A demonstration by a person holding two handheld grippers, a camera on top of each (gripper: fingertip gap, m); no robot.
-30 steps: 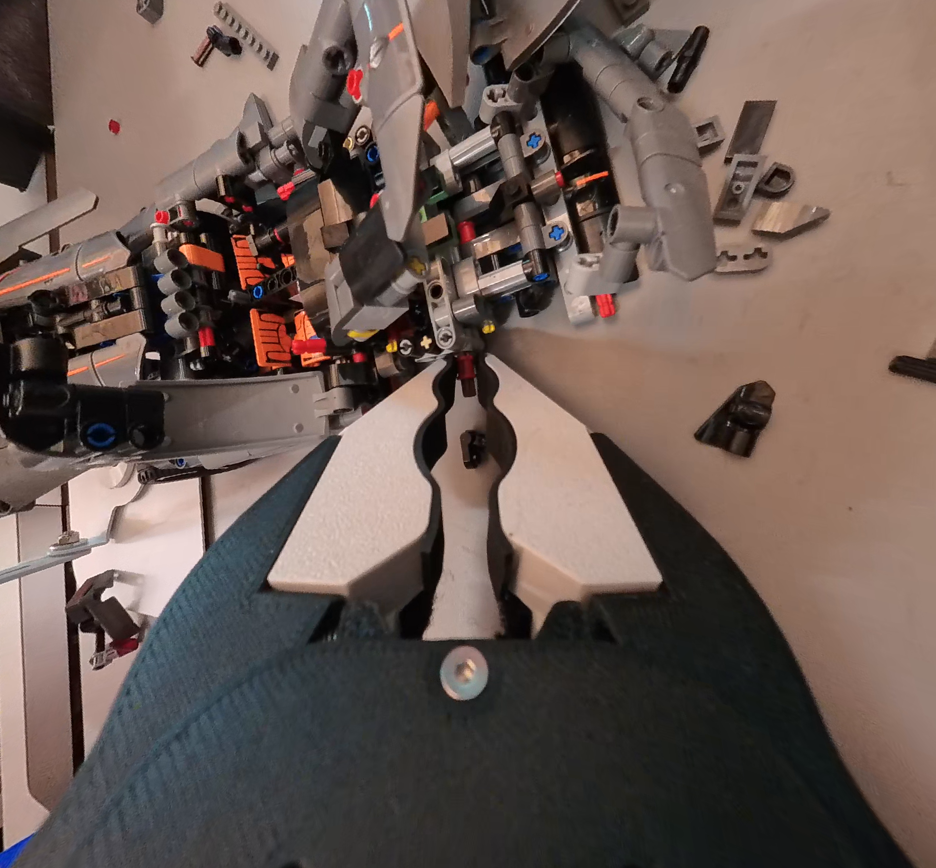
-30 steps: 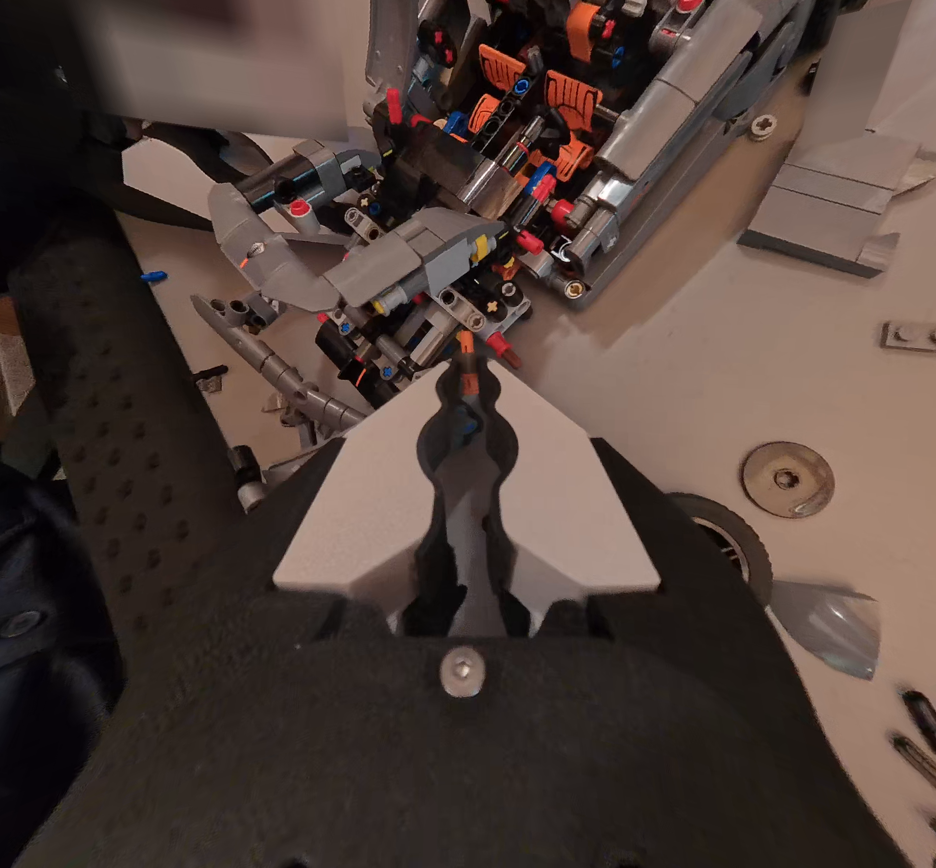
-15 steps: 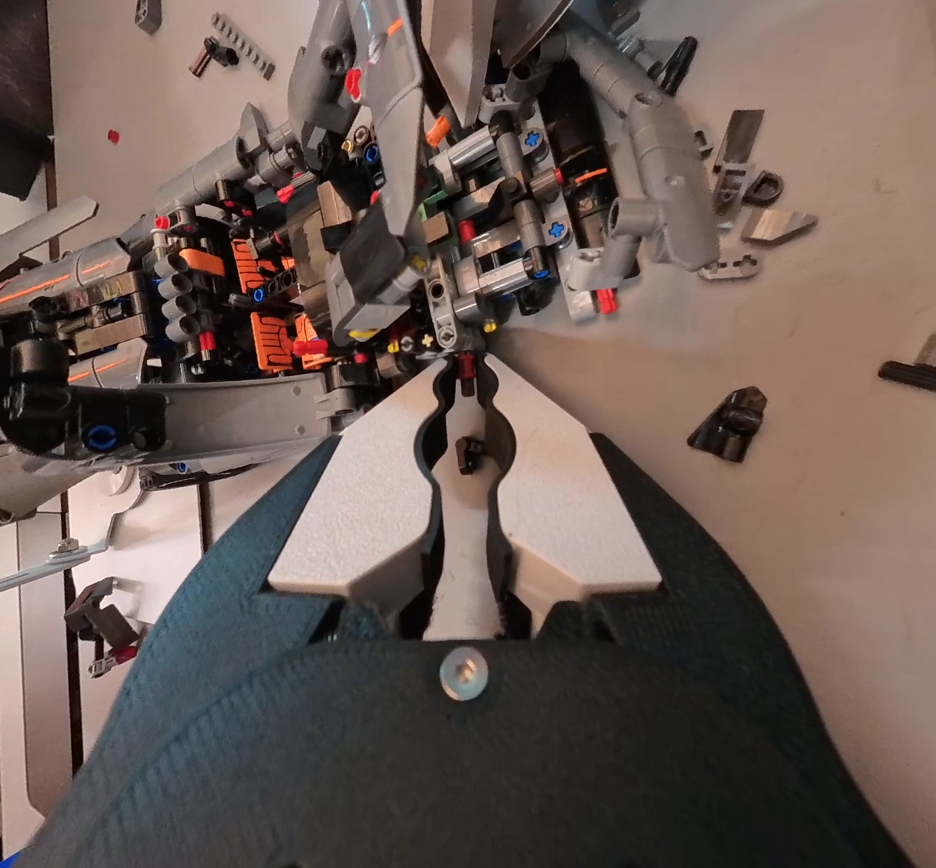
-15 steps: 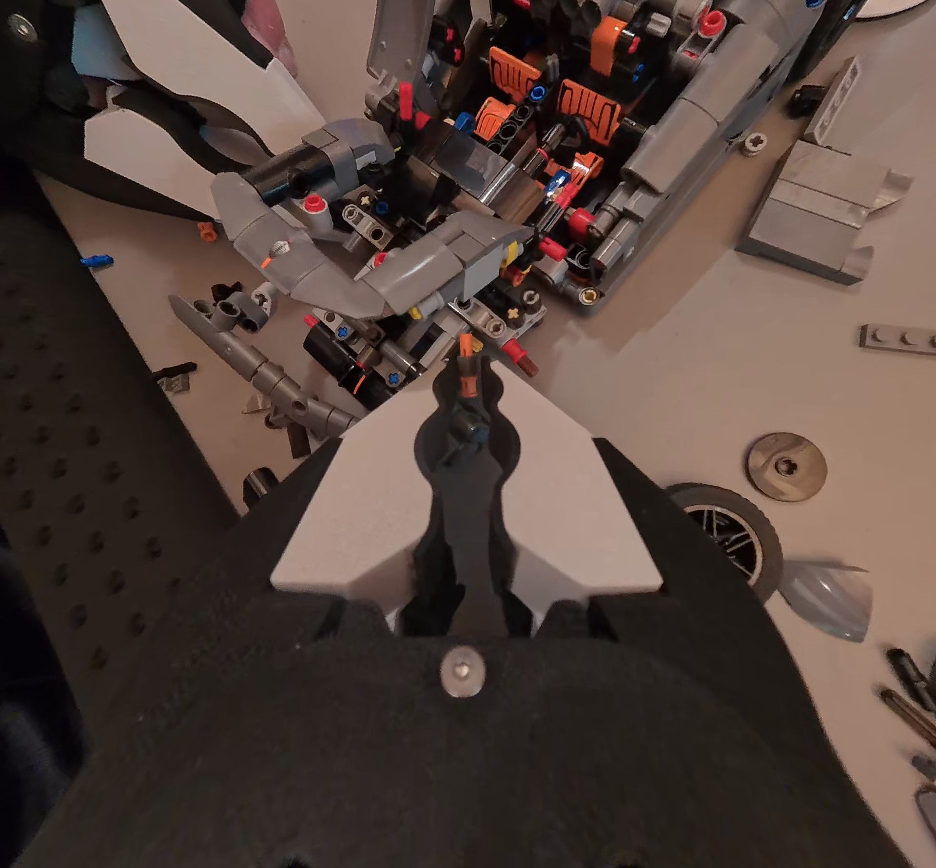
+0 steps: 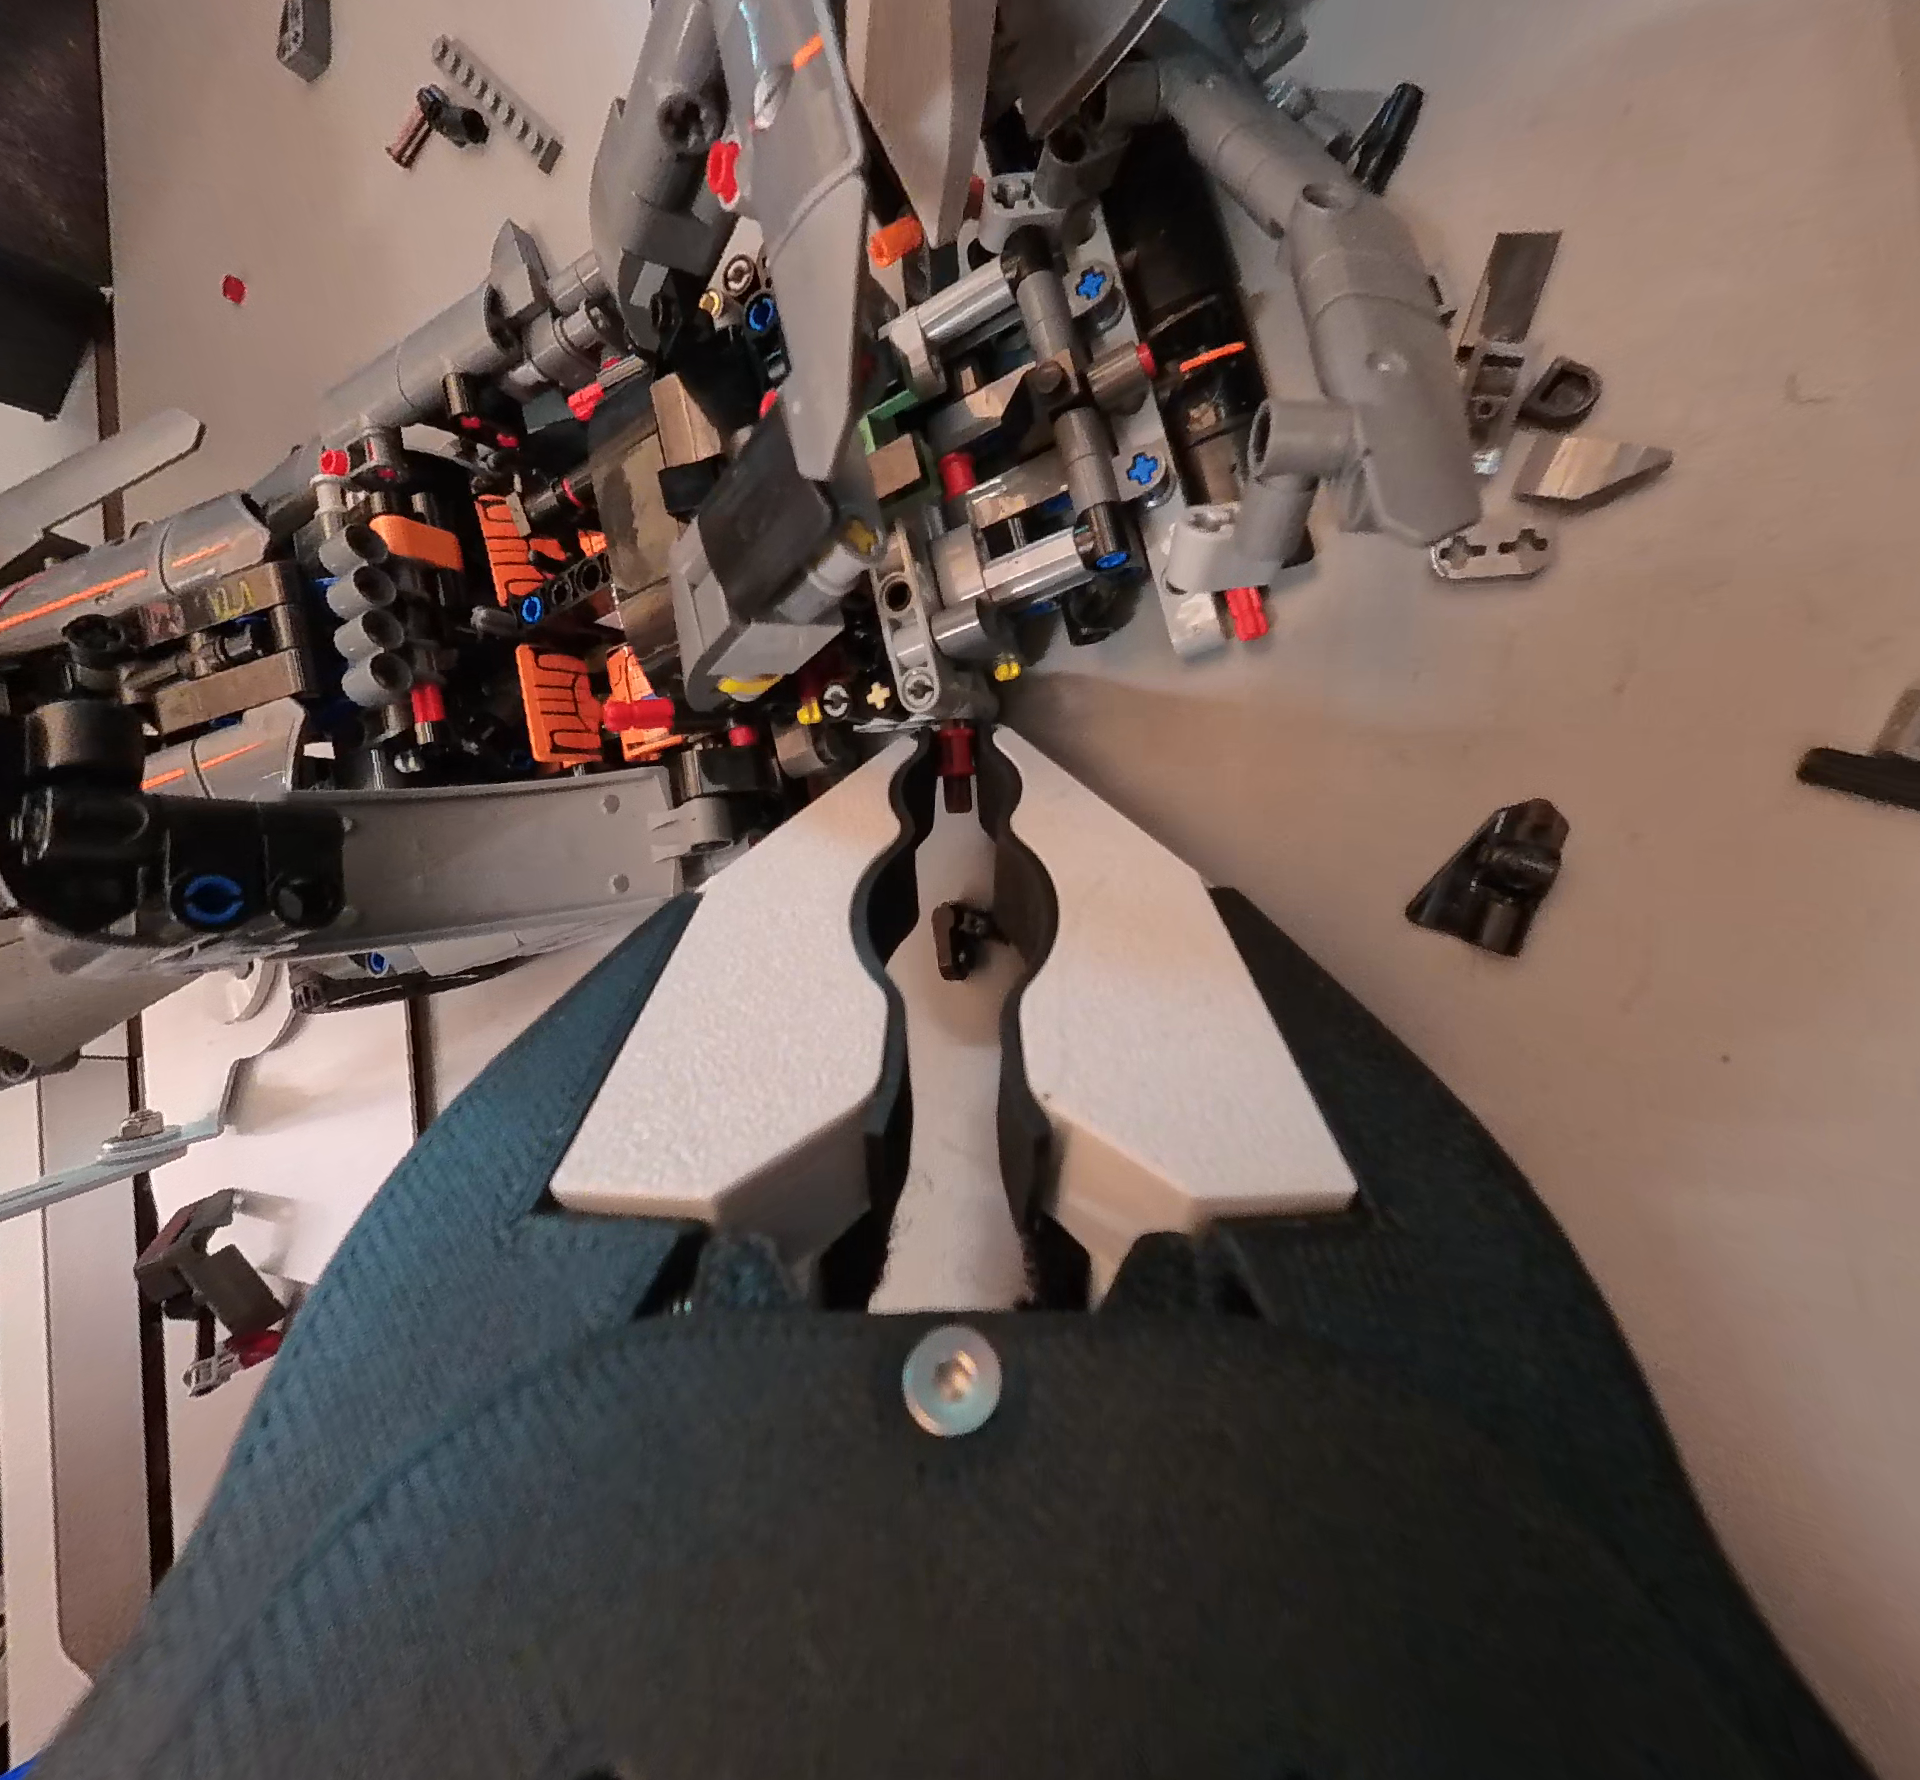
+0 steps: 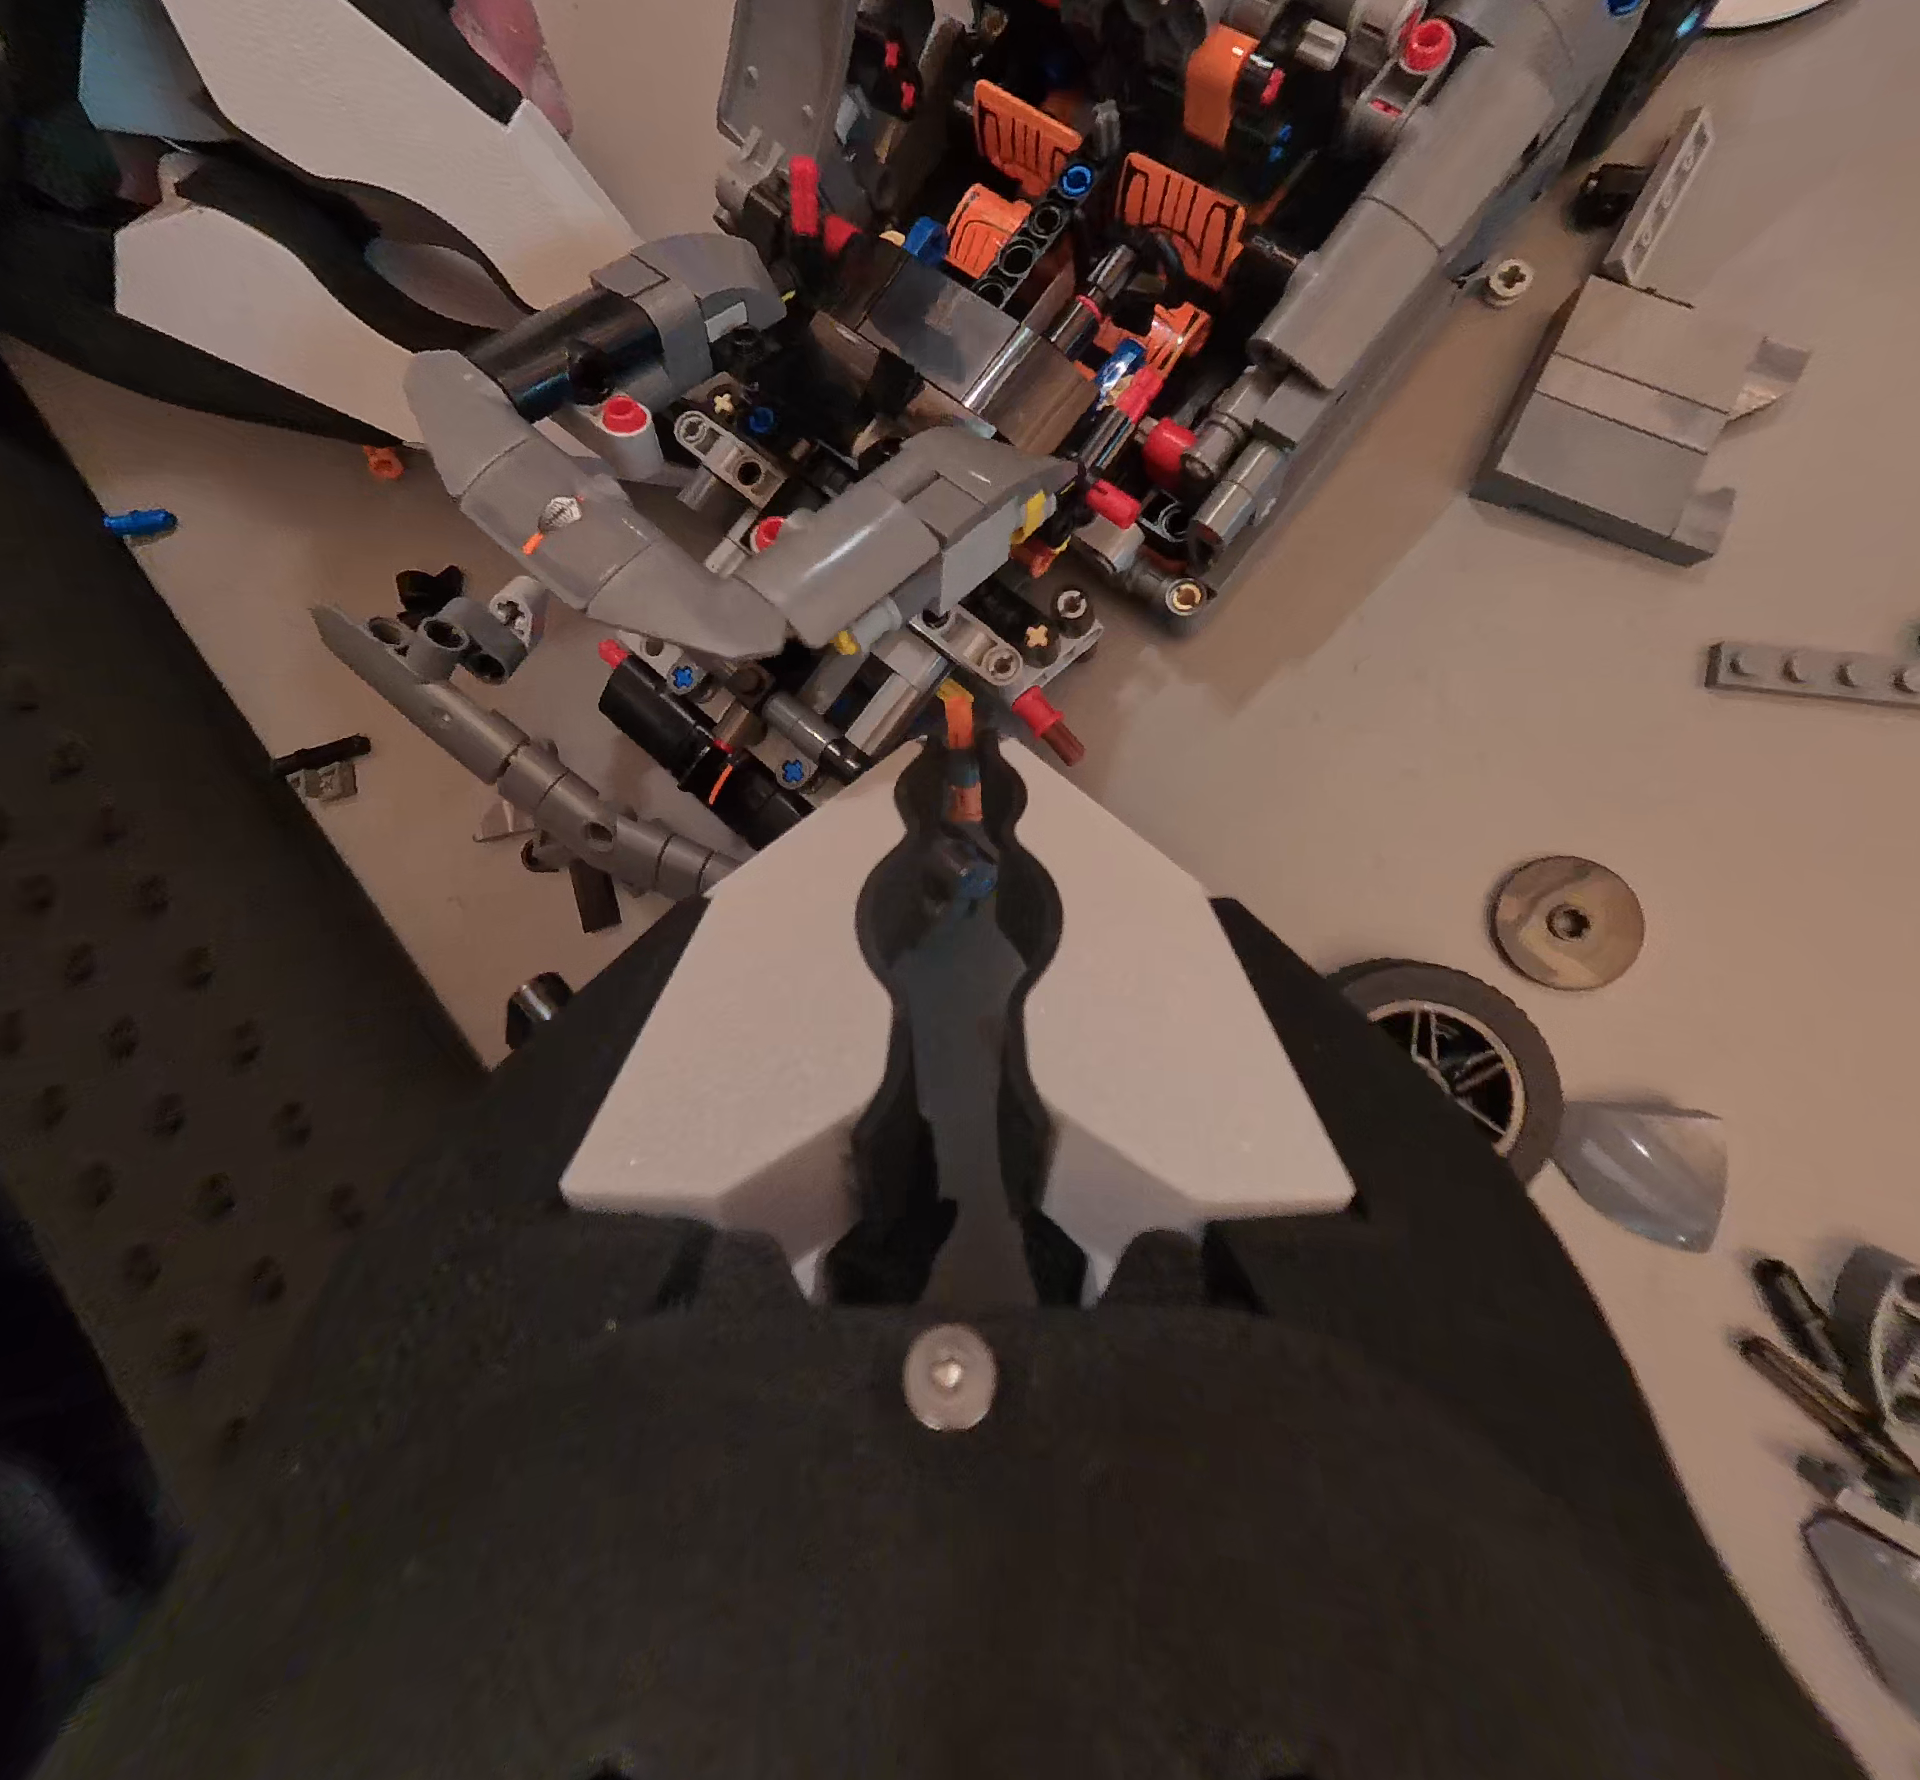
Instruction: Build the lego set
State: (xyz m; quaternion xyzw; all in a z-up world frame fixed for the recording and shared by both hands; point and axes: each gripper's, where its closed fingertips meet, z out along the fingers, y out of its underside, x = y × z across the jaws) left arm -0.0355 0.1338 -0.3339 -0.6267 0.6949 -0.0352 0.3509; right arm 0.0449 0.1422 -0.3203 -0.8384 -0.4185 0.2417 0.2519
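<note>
Red pin (image 5: 957, 762) is pinched by left gripper (image 5: 956, 774), orange pin (image 6: 962, 785) by right gripper (image 6: 961, 785), both at model (image 6: 1039, 359) edge on table (image 6: 1351, 795). Skewed push: pin could be jammed or dropped.

L gripper (image 5: 956, 764): dark teal body, white fingers (image 5: 769, 961) drawn nearly together, tips pinching a red pin, w/ a narrow wavy gap behind them. R gripper (image 6: 961, 764): black body, white fingers (image 6: 1132, 1003) likewise closed, tips clamped on an orange pin. L gripper also shows in R wrist view, upper left (image 6: 436, 276), coming in from the side. Both point fwd and down, tips close to each other.
</note>
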